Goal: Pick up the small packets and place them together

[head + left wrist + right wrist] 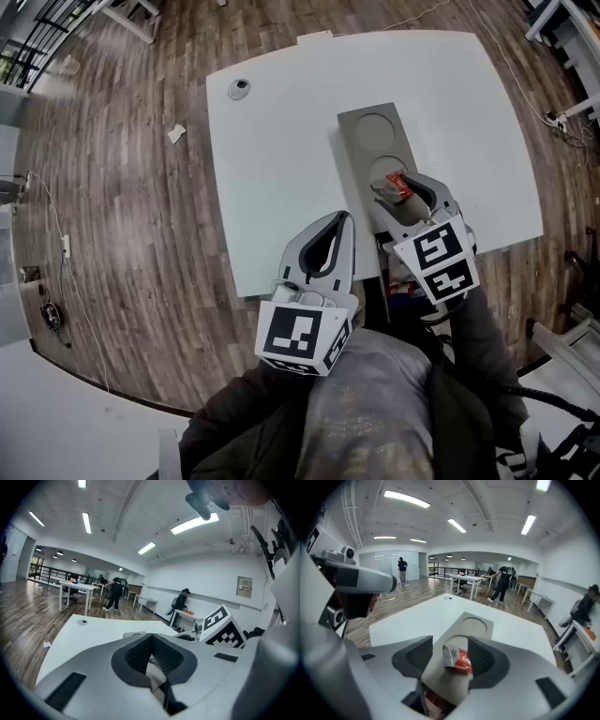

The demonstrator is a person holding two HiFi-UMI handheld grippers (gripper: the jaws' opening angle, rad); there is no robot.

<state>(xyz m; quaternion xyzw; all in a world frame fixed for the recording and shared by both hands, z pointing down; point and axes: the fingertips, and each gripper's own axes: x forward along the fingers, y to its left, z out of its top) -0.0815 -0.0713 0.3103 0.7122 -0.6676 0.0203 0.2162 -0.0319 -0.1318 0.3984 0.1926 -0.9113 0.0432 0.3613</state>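
The right gripper (450,641) points down at a grey tray (354,155) that lies on a white table (281,159). Its two fingers stand wide apart. A small red and silver packet (457,660) lies between them, on the tray at the nearer of its two round hollows. The packet sits closer to the right finger (483,658), just beside its ribbed pad, and a clear gap separates it from the left finger (415,654). The pads do not press on it, so the gripper has hold of nothing. In the head view the same packet (394,186) shows between the fingertips, crumpled, with its silver end toward the left finger. The farther hollow (475,626) of the tray lies beyond the fingertips.

The left gripper (341,218) hangs over the near edge of the table, just left of the tray. Its fingers are closed together, the tips meeting in a point, and nothing is between them. Its own view shows the dark pads (140,654) joined at the tip, with the white table ahead of them. The right gripper's marker cube (220,627) stands off to the right of the fingers.
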